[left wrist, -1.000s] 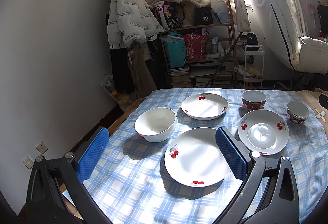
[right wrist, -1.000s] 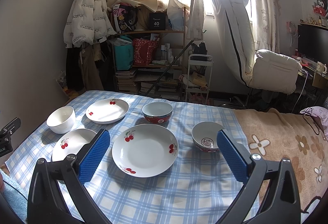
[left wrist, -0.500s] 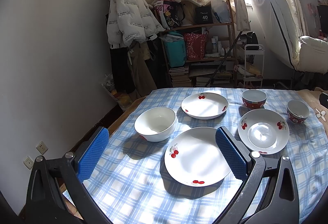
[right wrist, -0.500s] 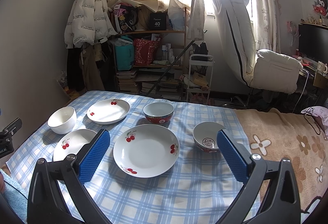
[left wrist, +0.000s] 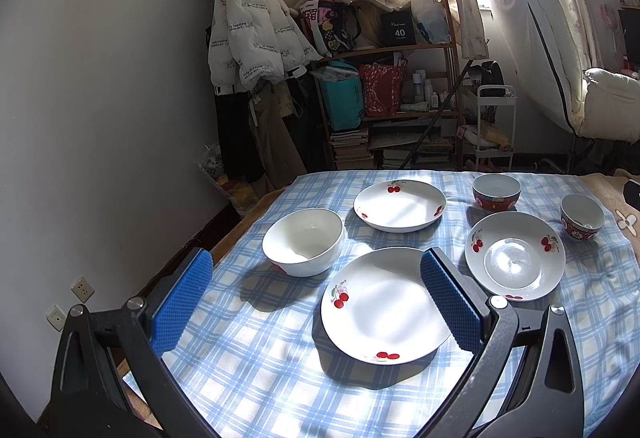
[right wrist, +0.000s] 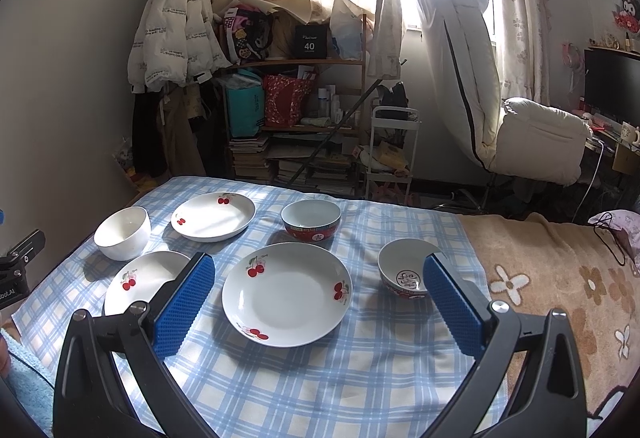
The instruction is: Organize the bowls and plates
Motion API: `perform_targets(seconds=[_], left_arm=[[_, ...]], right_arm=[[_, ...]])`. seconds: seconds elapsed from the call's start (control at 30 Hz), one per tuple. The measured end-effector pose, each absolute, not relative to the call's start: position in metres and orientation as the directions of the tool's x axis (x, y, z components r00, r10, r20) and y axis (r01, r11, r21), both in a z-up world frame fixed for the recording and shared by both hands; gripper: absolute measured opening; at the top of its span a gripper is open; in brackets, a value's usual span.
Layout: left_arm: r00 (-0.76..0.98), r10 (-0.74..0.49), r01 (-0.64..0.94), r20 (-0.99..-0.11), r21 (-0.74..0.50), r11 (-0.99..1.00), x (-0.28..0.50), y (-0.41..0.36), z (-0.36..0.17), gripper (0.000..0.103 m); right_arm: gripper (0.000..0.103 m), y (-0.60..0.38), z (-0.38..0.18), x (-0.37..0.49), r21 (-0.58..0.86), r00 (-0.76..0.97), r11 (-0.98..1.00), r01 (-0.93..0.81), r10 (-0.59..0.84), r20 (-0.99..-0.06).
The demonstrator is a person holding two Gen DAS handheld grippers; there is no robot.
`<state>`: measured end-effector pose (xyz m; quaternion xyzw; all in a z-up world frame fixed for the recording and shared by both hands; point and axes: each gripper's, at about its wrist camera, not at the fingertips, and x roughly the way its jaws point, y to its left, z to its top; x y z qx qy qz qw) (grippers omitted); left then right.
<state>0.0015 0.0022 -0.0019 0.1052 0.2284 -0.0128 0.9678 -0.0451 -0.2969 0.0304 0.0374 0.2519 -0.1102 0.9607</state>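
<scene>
Little had changed from a moment before: both views had crept slightly nearer the dishes, nothing on the blue checked tablecloth had moved, and both tools still hung above it with jaws spread wide and empty.

Beyond the cloth stood a white recliner by the bright window and a cluttered shelf with a white puffer jacket hanging beside it.

On the cloth, the largest cherry plate lay framed between the right gripper fingers; a second cherry plate sat partly behind one blue pad of the left gripper (the pad hid its right rim). A third cherry plate lay farther back, well clear of both. The white bowl stood just left of it. The red-banded bowl stood behind the largest plate, and the smallest bowl sat at that plate's right, partly hidden by the right gripper's right pad
</scene>
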Motion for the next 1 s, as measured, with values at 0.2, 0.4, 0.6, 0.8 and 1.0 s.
perform_targets(seconds=[0.2,0.4,0.6,0.8,1.0], left_arm=[[0.894,0.023,0.074,-0.447,0.2,0.977,0.001,0.002,-0.002,0.102],[0.894,0.024,0.075,-0.447,0.201,0.977,0.002,0.001,-0.004,0.102],[0.894,0.024,0.075,-0.448,0.202,0.976,0.002,0.001,-0.003,0.102],[0.89,0.024,0.079,-0.455,0.207,0.975,0.002,-0.001,-0.008,0.102],[0.87,0.024,0.093,-0.492,0.212,0.973,0.015,-0.006,-0.013,0.102]], right_arm=[[0.103,-0.295,0.029,-0.044,0.012,0.849,0.973,0.23,-0.194,-0.492],[0.103,-0.295,0.029,-0.045,0.013,0.848,0.973,0.231,-0.195,-0.492],[0.103,-0.294,0.029,-0.045,0.013,0.848,0.973,0.231,-0.195,-0.493],[0.103,-0.295,0.031,-0.045,0.013,0.848,0.973,0.232,-0.196,-0.493],[0.103,-0.293,0.023,-0.038,0.013,0.839,0.97,0.241,-0.201,-0.505]])
